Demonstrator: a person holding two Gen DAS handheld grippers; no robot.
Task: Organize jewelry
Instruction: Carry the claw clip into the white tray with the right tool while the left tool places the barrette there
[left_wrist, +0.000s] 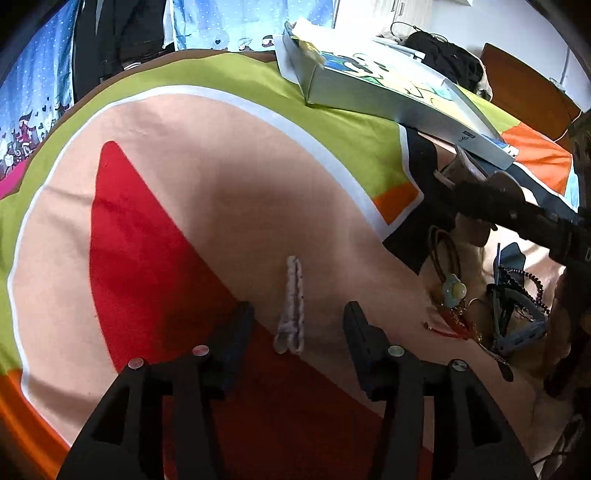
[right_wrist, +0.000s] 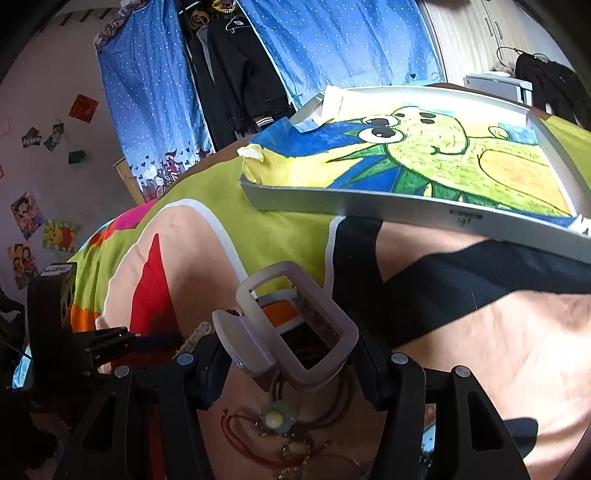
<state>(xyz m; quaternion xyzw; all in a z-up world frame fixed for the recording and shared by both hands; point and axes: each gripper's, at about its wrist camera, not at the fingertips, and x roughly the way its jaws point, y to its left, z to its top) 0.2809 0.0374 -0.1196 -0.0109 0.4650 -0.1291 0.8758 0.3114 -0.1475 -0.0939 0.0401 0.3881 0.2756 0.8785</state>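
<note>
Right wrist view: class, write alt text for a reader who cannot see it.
The right gripper clamps a pale rectangular hair claw above a pile of necklaces on a colourful bedsheet. A shallow tray holding a cartoon drawing lies beyond.

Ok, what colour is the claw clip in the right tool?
Pale translucent lilac-grey claw clip; clearest in the right wrist view.

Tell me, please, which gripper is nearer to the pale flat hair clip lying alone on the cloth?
Left. The left gripper is open with the pale hair clip between its fingers; the right gripper, off to the side, holds a white claw clip.

Bright daylight, soft shadows, strong fisheye warping, dark corners.
</note>
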